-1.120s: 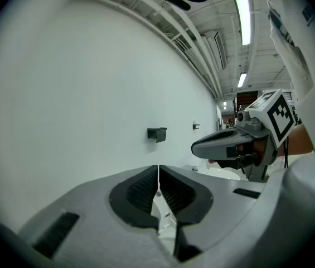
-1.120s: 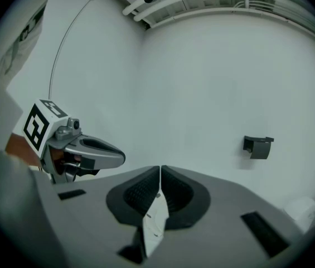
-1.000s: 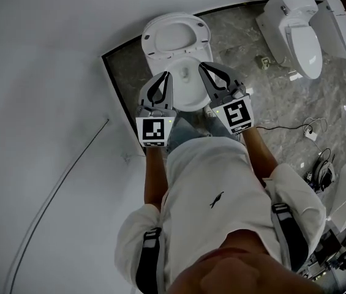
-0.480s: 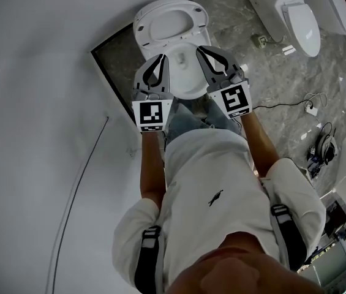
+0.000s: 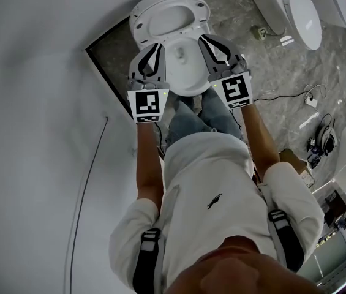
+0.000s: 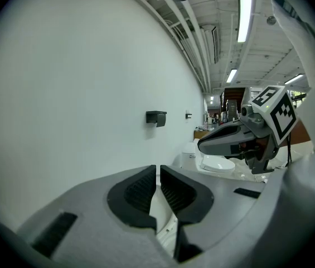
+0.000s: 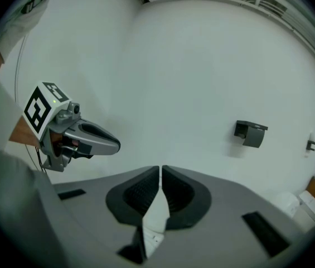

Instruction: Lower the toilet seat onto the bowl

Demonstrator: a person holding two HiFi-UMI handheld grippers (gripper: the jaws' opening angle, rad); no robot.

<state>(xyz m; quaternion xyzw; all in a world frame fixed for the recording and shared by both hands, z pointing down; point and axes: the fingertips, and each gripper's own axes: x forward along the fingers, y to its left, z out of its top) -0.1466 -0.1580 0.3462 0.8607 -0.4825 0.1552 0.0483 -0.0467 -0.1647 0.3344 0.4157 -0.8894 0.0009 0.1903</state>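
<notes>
The toilet seat (image 5: 188,8) stands raised above the bowl (image 5: 185,72), nothing lowered yet, while the left gripper (image 5: 158,46) and right gripper (image 5: 205,39) hover nearby, fingers pressed together, empty.

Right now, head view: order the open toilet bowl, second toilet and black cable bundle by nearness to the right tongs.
1. open toilet bowl, just below the right tongs
2. second toilet, top right
3. black cable bundle, floor at far right
</notes>
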